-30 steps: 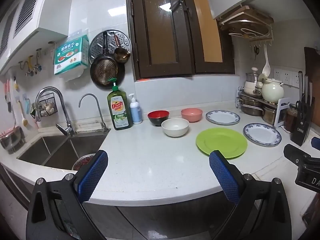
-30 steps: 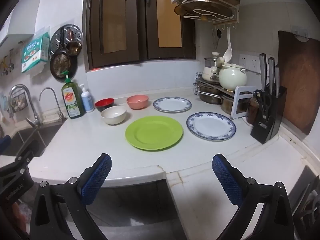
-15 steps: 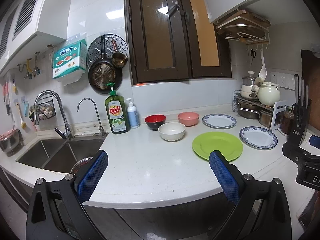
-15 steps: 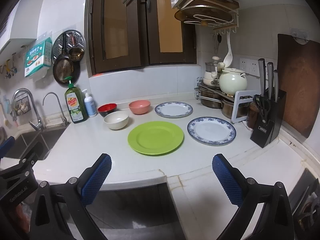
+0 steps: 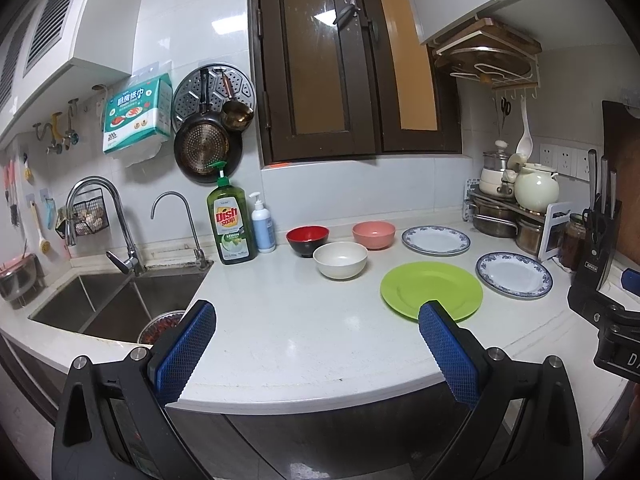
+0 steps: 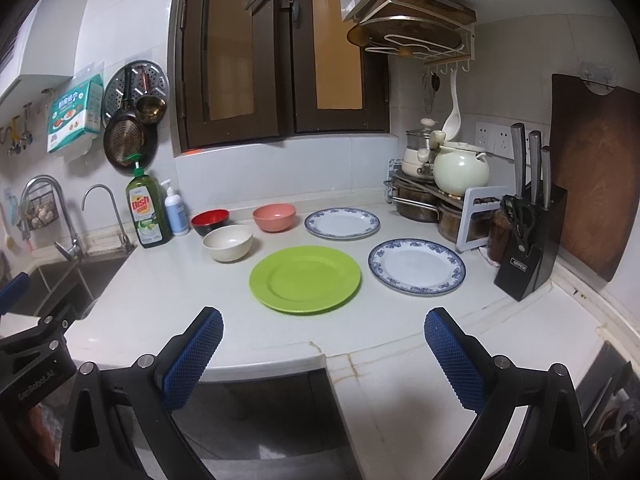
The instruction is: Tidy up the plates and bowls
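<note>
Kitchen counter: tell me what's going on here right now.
A person holds a pair of tongs in each hand, both open and empty: the left tongs and the right tongs hover at the counter's front edge. Nothing is sorted yet. The green plate, two blue-rimmed plates and the white bowl, pink bowl and red bowl all sit apart, unstacked.

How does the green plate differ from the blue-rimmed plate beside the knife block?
The green plate is plain, solid green; the blue-rimmed plate is white with a patterned blue border. The green plate looks slightly wider. It lies nearer the bowls, the blue-rimmed plate nearer the knife block. Both lie flat, empty and unstacked on the counter.
</note>
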`<action>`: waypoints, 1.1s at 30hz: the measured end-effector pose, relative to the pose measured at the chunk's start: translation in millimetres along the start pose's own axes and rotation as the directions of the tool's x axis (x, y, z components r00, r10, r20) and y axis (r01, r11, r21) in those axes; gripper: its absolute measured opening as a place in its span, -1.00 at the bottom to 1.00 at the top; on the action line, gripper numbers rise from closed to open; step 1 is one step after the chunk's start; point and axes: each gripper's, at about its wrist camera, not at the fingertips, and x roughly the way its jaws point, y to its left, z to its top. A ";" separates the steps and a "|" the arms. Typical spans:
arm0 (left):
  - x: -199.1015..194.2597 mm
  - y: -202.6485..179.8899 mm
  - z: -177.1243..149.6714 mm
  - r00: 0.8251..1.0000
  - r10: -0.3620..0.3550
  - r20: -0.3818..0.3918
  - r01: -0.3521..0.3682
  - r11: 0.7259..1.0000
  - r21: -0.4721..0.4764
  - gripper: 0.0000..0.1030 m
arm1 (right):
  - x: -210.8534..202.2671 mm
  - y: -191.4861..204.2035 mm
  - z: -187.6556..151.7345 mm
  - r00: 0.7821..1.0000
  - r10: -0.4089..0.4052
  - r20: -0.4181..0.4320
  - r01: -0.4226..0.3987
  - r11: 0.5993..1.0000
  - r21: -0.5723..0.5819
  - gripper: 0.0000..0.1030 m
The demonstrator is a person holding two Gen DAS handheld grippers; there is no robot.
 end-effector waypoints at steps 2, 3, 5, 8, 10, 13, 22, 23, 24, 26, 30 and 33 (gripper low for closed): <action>-0.1 0.0 0.5 1.000 0.000 0.001 0.000 1.000 -0.001 1.00 | -0.7 -1.1 0.7 1.000 0.000 0.004 0.000 1.000 -0.002 0.98; 0.1 -0.1 0.7 1.000 0.001 0.002 -0.001 1.000 -0.001 1.00 | -0.9 -1.8 0.9 1.000 0.000 0.006 0.000 1.000 -0.003 0.98; -0.6 -1.1 -0.1 1.000 0.006 0.008 -0.006 1.000 0.001 1.00 | -1.9 -2.0 1.0 1.000 0.000 0.009 0.000 1.000 -0.005 0.98; -2.8 -1.4 0.8 1.000 0.011 0.019 -0.011 1.000 -0.002 1.00 | -2.7 -2.0 1.0 1.000 -0.006 0.015 0.006 1.000 -0.012 0.98; -4.1 -1.4 1.3 1.000 0.014 0.024 -0.014 1.000 -0.002 1.00 | -3.6 -2.5 0.6 1.000 -0.007 0.019 0.007 1.000 -0.012 0.98; -5.1 -1.5 2.2 0.999 0.015 0.028 -0.015 1.000 -0.002 1.00 | -3.1 -2.7 1.1 1.000 -0.003 0.018 0.004 1.000 -0.013 0.98; -5.7 -1.1 2.5 0.999 0.016 0.027 -0.016 1.000 -0.001 1.00 | -2.7 -2.5 0.8 1.000 -0.007 0.020 0.008 1.000 -0.015 0.98; -5.8 -1.3 2.6 1.000 0.015 0.026 -0.015 1.000 -0.001 1.00 | -2.4 -3.0 0.6 1.000 -0.007 0.019 0.008 1.000 -0.017 0.98; -5.7 -2.1 2.8 1.000 0.015 0.025 -0.015 1.000 -0.001 1.00 | -2.1 -3.7 0.3 1.000 -0.008 0.019 0.008 1.000 -0.017 0.98; -5.7 -3.5 3.5 1.000 0.014 0.023 -0.014 1.000 0.001 1.00 | -1.6 -4.9 -0.5 1.000 -0.008 0.018 0.008 1.000 -0.018 0.98; -5.6 -4.8 4.1 1.000 0.015 0.022 -0.015 1.000 0.001 1.00 | -1.0 -6.1 -1.0 1.000 -0.008 0.017 0.008 1.000 -0.018 0.98; -5.8 -4.4 3.8 1.000 0.014 0.021 -0.014 1.000 0.001 1.00 | -0.7 -6.8 -1.1 1.000 -0.007 0.015 0.007 1.000 -0.019 0.98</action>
